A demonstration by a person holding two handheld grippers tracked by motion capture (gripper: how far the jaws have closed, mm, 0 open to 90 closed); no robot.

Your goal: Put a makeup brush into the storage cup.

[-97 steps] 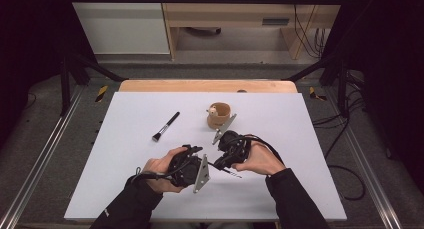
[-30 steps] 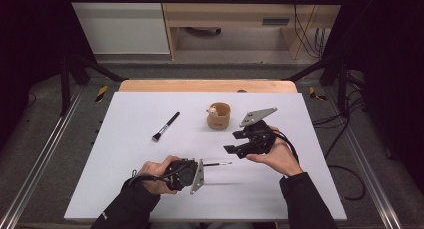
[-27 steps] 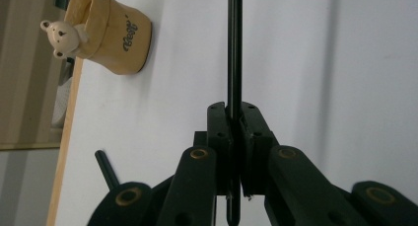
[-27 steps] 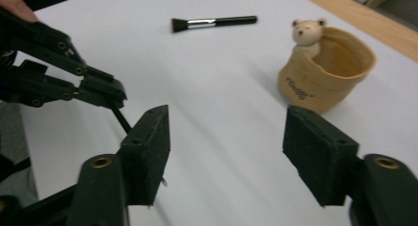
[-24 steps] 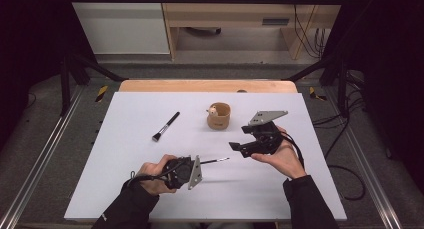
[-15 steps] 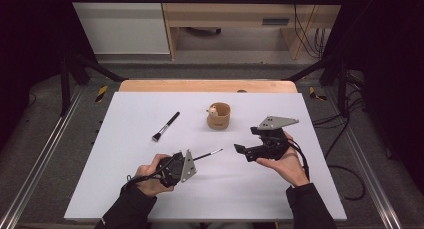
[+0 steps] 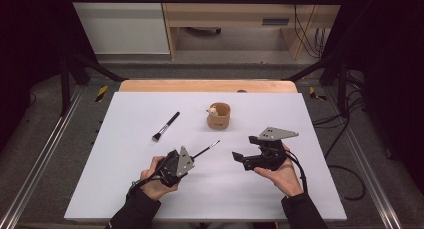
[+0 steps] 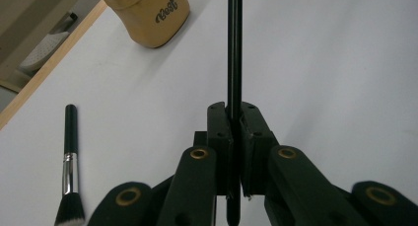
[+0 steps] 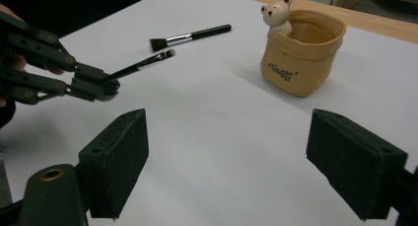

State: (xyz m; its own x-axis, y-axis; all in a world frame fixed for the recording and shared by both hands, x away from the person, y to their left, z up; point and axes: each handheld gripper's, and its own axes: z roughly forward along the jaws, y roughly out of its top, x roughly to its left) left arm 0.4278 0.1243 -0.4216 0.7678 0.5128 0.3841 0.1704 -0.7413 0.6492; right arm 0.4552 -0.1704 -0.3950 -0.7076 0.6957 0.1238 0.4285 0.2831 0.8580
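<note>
My left gripper (image 7: 192,156) (image 8: 235,112) is shut on the handle of a thin black makeup brush (image 7: 207,149) (image 8: 233,48), near the table's front. The brush tip points up and away toward a tan fabric cup with a small bear figure (image 7: 219,116) (image 8: 153,14) (image 9: 300,53). My right gripper (image 7: 239,157) (image 9: 241,137) stands open and holds nothing, to the right of the left gripper (image 9: 106,88) and apart from the thin brush (image 9: 143,64). A larger black brush with a flat head (image 7: 166,126) (image 8: 70,157) (image 9: 192,37) lies on the table, left of the cup.
The white tabletop (image 7: 125,189) has a wooden strip (image 7: 207,85) along its far edge. Metal rails (image 7: 35,164) run down both sides of the table. A wooden shelf unit (image 7: 225,19) stands beyond the table, on the floor.
My right gripper has drawn away to the right, open. My left gripper has kept the thin brush and swung its tip up toward the cup.
</note>
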